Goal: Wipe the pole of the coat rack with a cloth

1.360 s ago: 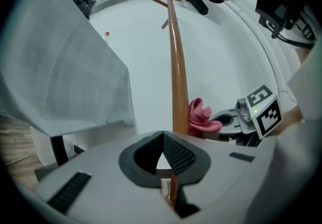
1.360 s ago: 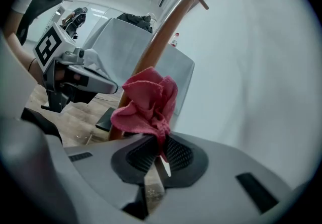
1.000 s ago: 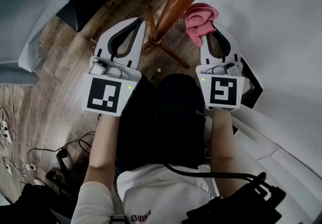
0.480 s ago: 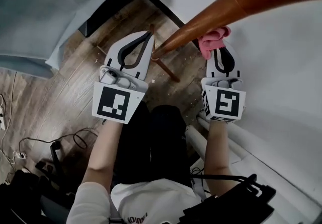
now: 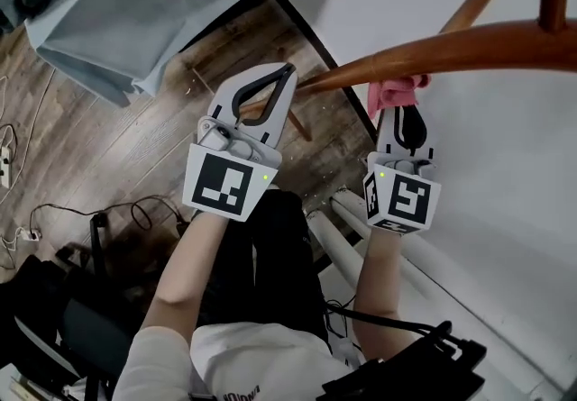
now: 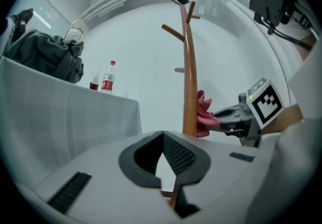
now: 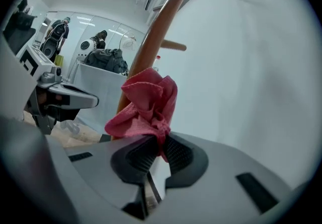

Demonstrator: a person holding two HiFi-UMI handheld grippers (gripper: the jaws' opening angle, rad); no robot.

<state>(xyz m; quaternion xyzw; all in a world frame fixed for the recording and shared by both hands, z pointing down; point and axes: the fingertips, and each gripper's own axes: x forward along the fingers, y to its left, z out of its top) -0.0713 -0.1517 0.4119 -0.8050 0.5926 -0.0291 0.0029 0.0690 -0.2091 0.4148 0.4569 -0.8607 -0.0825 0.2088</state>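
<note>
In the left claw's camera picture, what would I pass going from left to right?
Heap of dark clothes → bottle → pole → pink cloth → right claw, which grips that cloth.

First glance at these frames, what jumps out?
The pink cloth catches the eye first. It is pinched in the right gripper and held against the brown coat-rack pole, which slants across the white wall. The left gripper is shut and empty, and it sits close to the pole's lower part, above the wood floor.
</note>
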